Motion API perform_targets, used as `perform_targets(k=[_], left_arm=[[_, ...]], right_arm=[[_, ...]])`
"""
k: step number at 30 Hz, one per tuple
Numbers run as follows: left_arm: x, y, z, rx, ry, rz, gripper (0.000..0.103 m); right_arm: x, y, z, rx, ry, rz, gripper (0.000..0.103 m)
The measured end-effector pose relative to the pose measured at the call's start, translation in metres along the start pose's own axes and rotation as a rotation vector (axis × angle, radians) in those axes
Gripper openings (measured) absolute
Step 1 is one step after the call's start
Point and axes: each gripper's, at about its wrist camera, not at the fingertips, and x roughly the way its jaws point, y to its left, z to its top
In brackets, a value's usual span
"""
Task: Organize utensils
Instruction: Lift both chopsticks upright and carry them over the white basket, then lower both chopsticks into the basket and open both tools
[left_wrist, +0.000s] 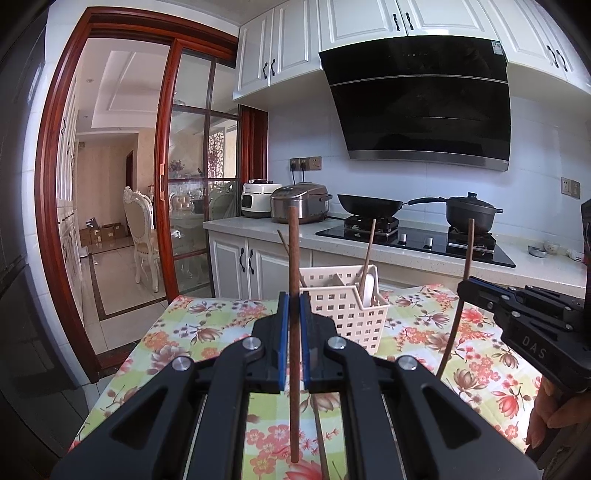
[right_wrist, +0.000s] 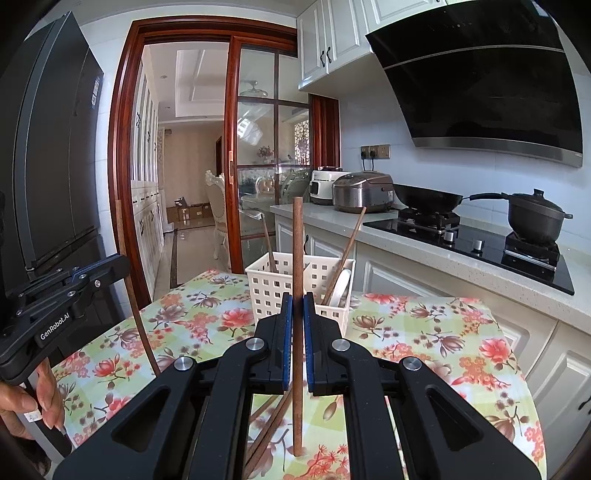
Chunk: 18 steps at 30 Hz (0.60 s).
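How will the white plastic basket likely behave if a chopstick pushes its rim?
The white plastic basket probably is light: thin perforated walls, few utensils inside. It stands tall on a smooth floral tablecloth, so it may slide or tip. The leaning chopsticks could shift.

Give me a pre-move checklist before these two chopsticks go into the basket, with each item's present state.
1. Left gripper shut on its chopstick: ok.
2. Right gripper shut on its chopstick: ok.
3. Both held chopsticks roughly upright: ok.
4. White basket upright on the floral tablecloth: ok.
5. Room left in the basket's compartments: cannot tell; chopsticks and a white spoon already stand inside.
6. More chopsticks lying on the cloth below the right gripper: not ok, not yet sorted.
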Motion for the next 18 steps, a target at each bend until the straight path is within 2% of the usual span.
perform_targets(k=[4, 18], left_arm=[[0.007, -0.003, 0.01, 0.019, -0.014, -0.003, 0.006], [0.055, -0.013, 0.08, 0.012, -0.057, -0.04, 0.006]], right_arm=[[0.01, -0.002, 0.01, -0.011, 0.001, -0.005, 0.006], [0.045, -0.019, 0.068, 0.008, -0.045, -0.003, 0.006]])
